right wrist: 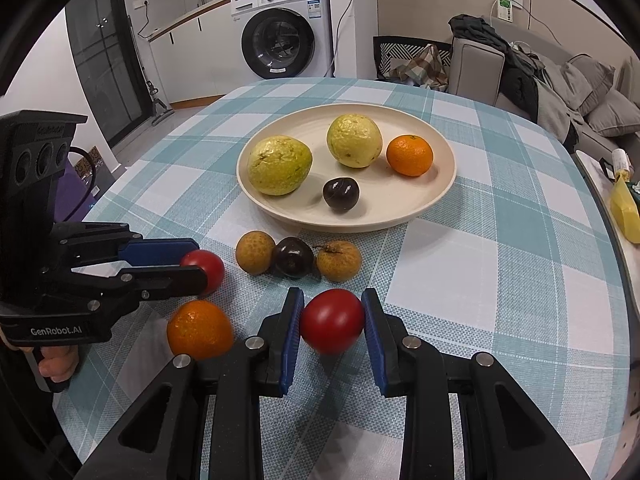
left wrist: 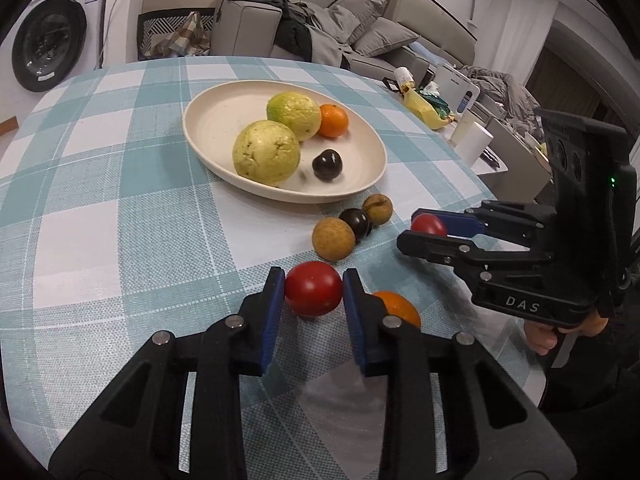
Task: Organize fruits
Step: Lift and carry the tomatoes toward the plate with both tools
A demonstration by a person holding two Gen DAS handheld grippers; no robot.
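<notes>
A cream plate (left wrist: 224, 120) (right wrist: 436, 196) on the checked table holds two yellow-green guavas (left wrist: 266, 152) (right wrist: 354, 140), an orange (left wrist: 334, 120) (right wrist: 410, 155) and a dark plum (left wrist: 327, 164) (right wrist: 341, 194). In front of it lie two brown longans (left wrist: 333, 239) (right wrist: 339, 261) with a dark plum (left wrist: 357, 222) (right wrist: 293, 257) between them, and an orange (left wrist: 400, 308) (right wrist: 200, 330). My left gripper (left wrist: 314, 294) (right wrist: 196, 264) is shut on a red tomato (left wrist: 314, 294) (right wrist: 206, 270). My right gripper (right wrist: 332, 320) (left wrist: 420, 230) is shut on another red tomato (right wrist: 332, 320) (left wrist: 430, 225).
A washing machine (right wrist: 286, 36) (left wrist: 52, 36) stands beyond the table. A grey sofa (left wrist: 360, 28) with clothes is at the back. A side table (left wrist: 476, 140) with a yellow bag and a white cup sits at the right.
</notes>
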